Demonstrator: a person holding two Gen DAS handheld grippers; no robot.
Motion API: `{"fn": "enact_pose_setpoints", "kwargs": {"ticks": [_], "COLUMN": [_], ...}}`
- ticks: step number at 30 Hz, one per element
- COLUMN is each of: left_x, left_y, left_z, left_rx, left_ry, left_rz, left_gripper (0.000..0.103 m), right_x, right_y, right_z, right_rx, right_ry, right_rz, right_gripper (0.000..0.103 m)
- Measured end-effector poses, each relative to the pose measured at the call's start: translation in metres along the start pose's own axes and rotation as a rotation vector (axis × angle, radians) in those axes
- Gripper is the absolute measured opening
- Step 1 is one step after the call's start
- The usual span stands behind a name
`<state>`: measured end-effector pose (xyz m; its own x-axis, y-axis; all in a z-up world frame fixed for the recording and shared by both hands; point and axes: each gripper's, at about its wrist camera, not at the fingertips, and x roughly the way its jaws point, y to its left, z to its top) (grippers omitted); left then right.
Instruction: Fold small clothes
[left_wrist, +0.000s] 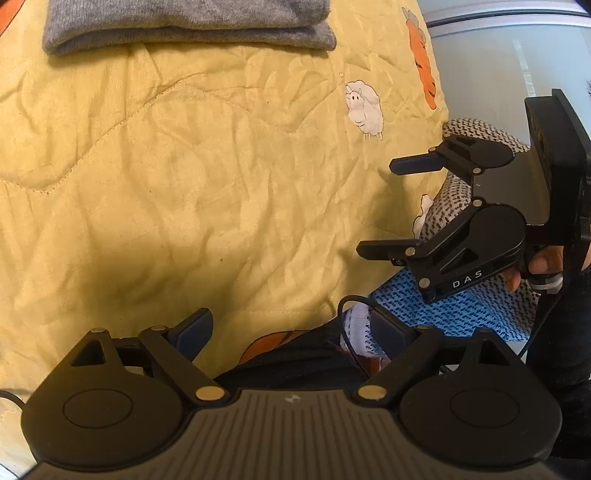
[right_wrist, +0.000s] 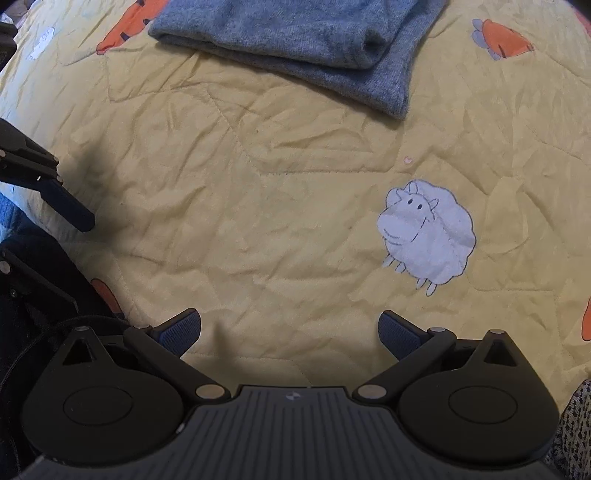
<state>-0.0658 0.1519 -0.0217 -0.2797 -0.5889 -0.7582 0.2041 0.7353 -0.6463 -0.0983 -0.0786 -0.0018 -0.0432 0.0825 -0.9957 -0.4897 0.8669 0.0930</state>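
Knitwear was the matter in hand: a grey jumper (right_wrist: 295, 48) lay already folded at the far side of the yellow quilt (right_wrist: 258, 184), doubled on itself with a soft rolled edge toward the camera, well apart from both tools. It looked light, limp and a little fuzzy, with no stiffness to hold a crease, so it would likely sag and slide open if lifted by one corner; pinching through both layers at the folded edge, one tool at each end, seemed the safest hold. The left gripper (left_wrist: 291, 328) hung over the near edge of the quilt with its fingers spread wide and nothing between them. The right gripper (right_wrist: 290, 326) was likewise wide apart and empty, over bare quilt near a printed sheep (right_wrist: 426, 232). In the left wrist view it showed side-on at the right, held by a hand (left_wrist: 535, 266) above a speckled knit (left_wrist: 480, 133) and a blue knit (left_wrist: 461, 310) piled at the bed's edge, probably waiting their turn. The only legible writing was "DAS" in pale letters on the right gripper's body; a small emblem on each tool's housing was too tiny to read.
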Motion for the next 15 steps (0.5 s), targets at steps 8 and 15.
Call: {"fn": "enact_pose_setpoints", "kwargs": {"ticks": [8,15], "left_x": [-0.035,-0.097], "left_y": [-0.001,-0.002], "left_z": [-0.008,-0.002], "left_rx": [0.047,0.136], "left_ry": [-0.146,-0.474], "left_rz": [0.061,0.225], "left_gripper": [0.093,0.093], "right_x": [-0.043,-0.084], "right_y": [-0.009,-0.086], "right_z": [0.013,0.095], "right_rx": [0.018,0.272], "right_ry": [-0.205,-0.585], "right_rz": [-0.043,0.085], "right_gripper": [0.103,0.102]}}
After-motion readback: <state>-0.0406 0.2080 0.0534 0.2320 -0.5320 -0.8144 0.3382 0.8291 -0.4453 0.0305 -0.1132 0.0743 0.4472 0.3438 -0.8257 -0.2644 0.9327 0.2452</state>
